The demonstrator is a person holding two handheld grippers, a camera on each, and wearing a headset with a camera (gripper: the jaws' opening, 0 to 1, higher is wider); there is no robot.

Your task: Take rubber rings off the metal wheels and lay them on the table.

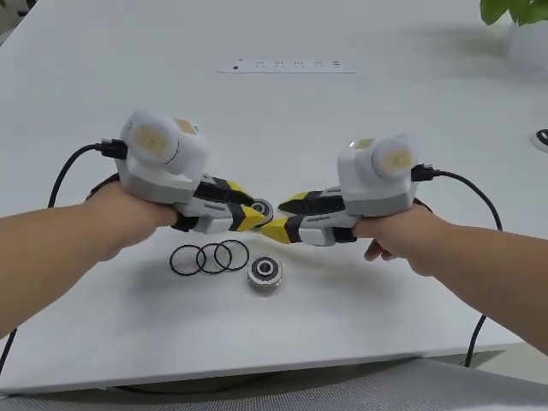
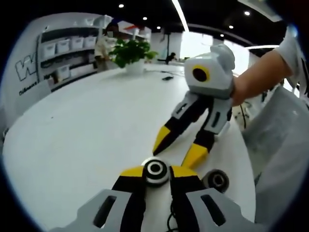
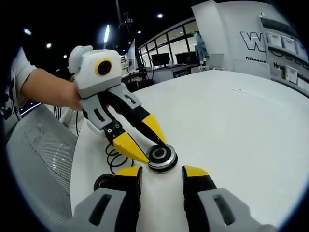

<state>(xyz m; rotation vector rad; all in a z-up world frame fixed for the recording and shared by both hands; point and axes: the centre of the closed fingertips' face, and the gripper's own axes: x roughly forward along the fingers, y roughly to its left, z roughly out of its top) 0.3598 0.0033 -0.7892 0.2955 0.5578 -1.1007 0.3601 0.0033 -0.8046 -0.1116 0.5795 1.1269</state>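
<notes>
1. Jaws of the left gripper (image 2: pixel 155 174) are clenched on a metal wheel (image 2: pixel 155 171). The wheel sits pinched between the two yellow tips, with its round face turned toward that gripper's camera.
2. The right gripper (image 3: pixel 161 173) is released. Its yellow tips stand well apart with nothing between them, and in the right gripper view the clamped wheel lies just ahead of that gap.
3. In the head view the two grippers meet tip to tip, the left gripper (image 1: pixel 255 212) reaching in from the left and the right gripper (image 1: pixel 278 216) from the right. The wheel is right at the right gripper's tips, but whether they touch it I cannot tell.
4. A hand wraps each grey handle behind the jaws: the left hand (image 1: pixel 128 214) and the right hand (image 1: pixel 402 235). A black cable (image 1: pixel 64 175) leaves the back of each gripper.
5. A second wheel (image 1: pixel 265 271) lies flat on the table (image 1: pixel 342 128), just on the person's side of the meeting tips and free of both grippers.
6. Three rubber rings (image 1: pixel 210 257) lie flat in an overlapping row just beside that second wheel, below the left gripper's body.
7. Well beyond the tips, a white socket strip (image 1: pixel 287 66) lies on the tabletop.
8. Farthest off, past the right gripper, green leaves of a plant (image 1: pixel 514 10) show at the table's corner.
</notes>
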